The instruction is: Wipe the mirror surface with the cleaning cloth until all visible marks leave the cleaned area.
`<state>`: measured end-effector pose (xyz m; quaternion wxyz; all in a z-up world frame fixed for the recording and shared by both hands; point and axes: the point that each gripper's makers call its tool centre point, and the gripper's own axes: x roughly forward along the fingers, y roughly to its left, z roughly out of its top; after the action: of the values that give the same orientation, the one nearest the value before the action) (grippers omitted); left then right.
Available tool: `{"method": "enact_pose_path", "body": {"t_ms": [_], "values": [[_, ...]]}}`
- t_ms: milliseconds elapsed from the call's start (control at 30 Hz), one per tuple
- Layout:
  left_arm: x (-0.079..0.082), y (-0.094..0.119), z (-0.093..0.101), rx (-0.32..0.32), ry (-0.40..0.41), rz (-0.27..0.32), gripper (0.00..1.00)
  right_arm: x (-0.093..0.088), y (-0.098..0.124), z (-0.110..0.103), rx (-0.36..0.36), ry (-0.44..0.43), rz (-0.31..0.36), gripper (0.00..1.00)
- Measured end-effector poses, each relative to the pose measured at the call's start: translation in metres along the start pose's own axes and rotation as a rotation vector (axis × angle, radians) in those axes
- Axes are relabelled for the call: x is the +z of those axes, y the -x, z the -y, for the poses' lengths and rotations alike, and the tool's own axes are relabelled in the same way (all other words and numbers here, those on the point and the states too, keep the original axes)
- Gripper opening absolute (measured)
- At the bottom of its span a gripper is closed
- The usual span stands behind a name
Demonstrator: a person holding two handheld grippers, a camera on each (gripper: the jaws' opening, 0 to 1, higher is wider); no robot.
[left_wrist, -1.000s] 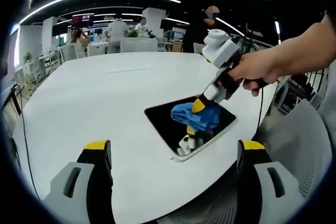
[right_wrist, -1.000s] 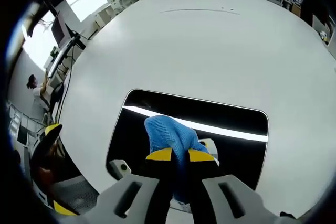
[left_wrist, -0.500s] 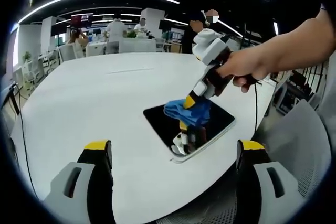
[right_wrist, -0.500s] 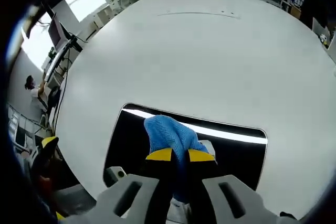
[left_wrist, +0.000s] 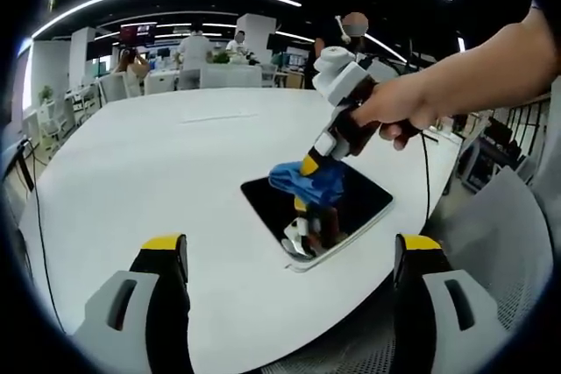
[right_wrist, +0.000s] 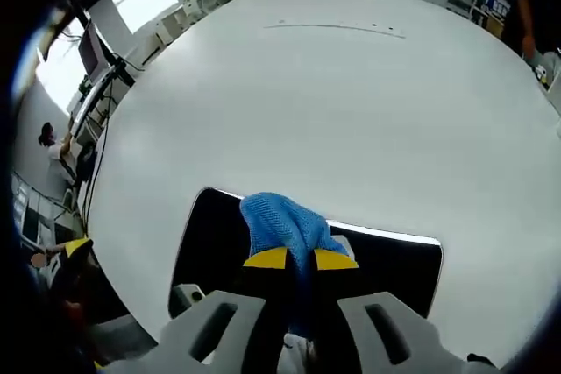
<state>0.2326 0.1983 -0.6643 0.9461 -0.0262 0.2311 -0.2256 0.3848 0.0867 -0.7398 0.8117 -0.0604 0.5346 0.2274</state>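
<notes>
Right claw (right_wrist: 300,260) clamped on blue cloth (right_wrist: 282,223) against mirror (right_wrist: 215,234) on white table (right_wrist: 333,102); left claw (left_wrist: 289,256) spread wide.

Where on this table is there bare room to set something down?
The table is bare beyond the mirror, out to its far edge, and left of it. Crowded only at the mirror, where the right gripper presses the cloth.
</notes>
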Motion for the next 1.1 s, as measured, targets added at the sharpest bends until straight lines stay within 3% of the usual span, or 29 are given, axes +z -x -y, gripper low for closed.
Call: {"method": "enact_pose_path", "body": {"t_ms": [1100], "values": [[-0.0005, -0.0003, -0.0006, 0.007, -0.001, -0.006, 0.97, 0.0018, 0.0001, 0.0016, 0.017, 0.029, 0.0, 0.03]]}}
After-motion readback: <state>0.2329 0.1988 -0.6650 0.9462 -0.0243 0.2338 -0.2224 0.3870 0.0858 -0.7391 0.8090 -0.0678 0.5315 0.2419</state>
